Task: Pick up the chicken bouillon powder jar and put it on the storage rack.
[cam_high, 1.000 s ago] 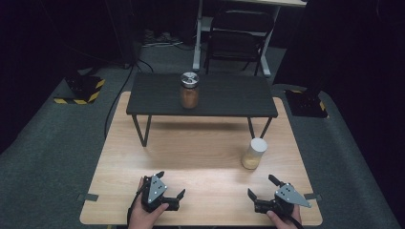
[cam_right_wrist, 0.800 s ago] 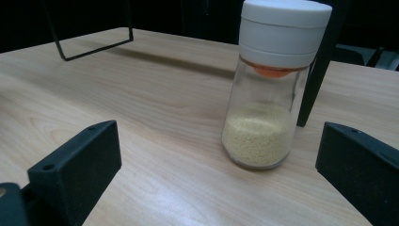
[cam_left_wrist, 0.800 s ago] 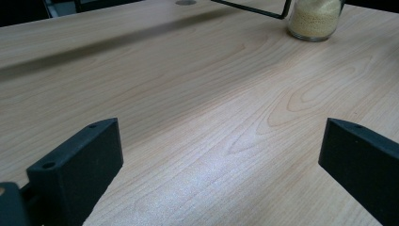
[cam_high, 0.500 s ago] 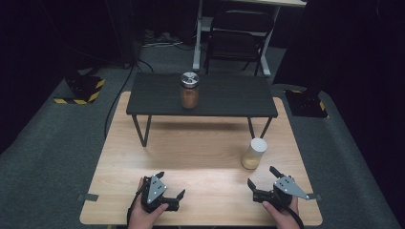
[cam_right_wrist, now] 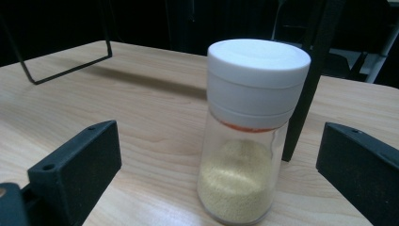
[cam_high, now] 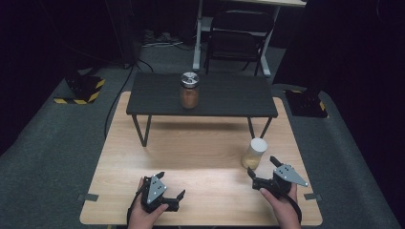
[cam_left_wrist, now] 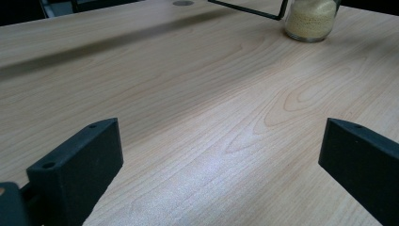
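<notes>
Right gripper (cam_high: 261,172) | fingers wide, levelled at white-capped jar (cam_high: 254,153) | left gripper (cam_high: 170,185) | fingers wide, low over table (cam_high: 200,157)

No readable text, label, brand, number or sign appears on anything in these views.

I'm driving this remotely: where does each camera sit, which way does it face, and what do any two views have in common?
High view: above the person's side, looking forward and down on the wooden table; both hands, left gripper and right gripper show.
Left gripper view: low over the table, facing across the wood; its two open jaws show.
Right gripper view: low, facing the white-lidded jar; its open jaws flank it.
Shared: that jar stands in all three.
</notes>
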Action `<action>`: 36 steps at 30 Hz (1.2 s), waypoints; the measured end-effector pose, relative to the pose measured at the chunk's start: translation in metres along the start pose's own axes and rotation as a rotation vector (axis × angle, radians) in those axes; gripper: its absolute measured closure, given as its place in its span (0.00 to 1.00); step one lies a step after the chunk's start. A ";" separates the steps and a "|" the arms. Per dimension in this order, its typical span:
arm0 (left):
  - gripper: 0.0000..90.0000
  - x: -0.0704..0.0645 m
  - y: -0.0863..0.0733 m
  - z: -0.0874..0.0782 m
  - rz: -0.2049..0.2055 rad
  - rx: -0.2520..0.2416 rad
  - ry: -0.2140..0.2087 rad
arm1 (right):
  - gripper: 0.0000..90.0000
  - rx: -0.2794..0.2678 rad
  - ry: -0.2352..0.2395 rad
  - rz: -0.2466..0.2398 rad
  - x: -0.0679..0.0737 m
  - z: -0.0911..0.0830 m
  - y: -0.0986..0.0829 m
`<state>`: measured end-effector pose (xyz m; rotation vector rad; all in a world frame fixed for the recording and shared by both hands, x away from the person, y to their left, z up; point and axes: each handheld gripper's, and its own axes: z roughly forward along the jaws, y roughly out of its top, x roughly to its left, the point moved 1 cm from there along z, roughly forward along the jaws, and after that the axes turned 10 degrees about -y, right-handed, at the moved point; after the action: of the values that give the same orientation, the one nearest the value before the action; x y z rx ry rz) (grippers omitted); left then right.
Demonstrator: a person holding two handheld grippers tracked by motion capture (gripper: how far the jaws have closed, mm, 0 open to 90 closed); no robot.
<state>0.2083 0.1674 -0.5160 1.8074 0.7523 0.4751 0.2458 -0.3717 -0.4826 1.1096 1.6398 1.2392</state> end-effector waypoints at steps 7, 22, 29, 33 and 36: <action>0.01 0.001 -0.001 0.000 -0.004 -0.004 -0.004 | 0.00 0.005 -0.020 0.007 -0.002 0.010 0.005; 0.01 0.003 -0.001 -0.001 -0.015 -0.007 -0.011 | 0.00 0.008 -0.056 0.028 -0.007 0.030 0.008; 0.01 0.003 -0.001 -0.001 -0.016 -0.008 -0.011 | 0.04 -0.001 -0.048 0.041 -0.008 0.035 0.008; 0.00 0.003 -0.001 -0.001 -0.017 -0.010 -0.011 | 0.13 -0.010 -0.039 0.032 -0.007 0.040 0.011; 0.01 0.004 -0.001 -0.001 -0.015 -0.010 -0.012 | 0.19 -0.014 -0.035 0.031 -0.007 0.042 0.012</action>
<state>0.2098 0.1710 -0.5169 1.7928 0.7535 0.4565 0.2895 -0.3647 -0.4797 1.1464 1.5912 1.2424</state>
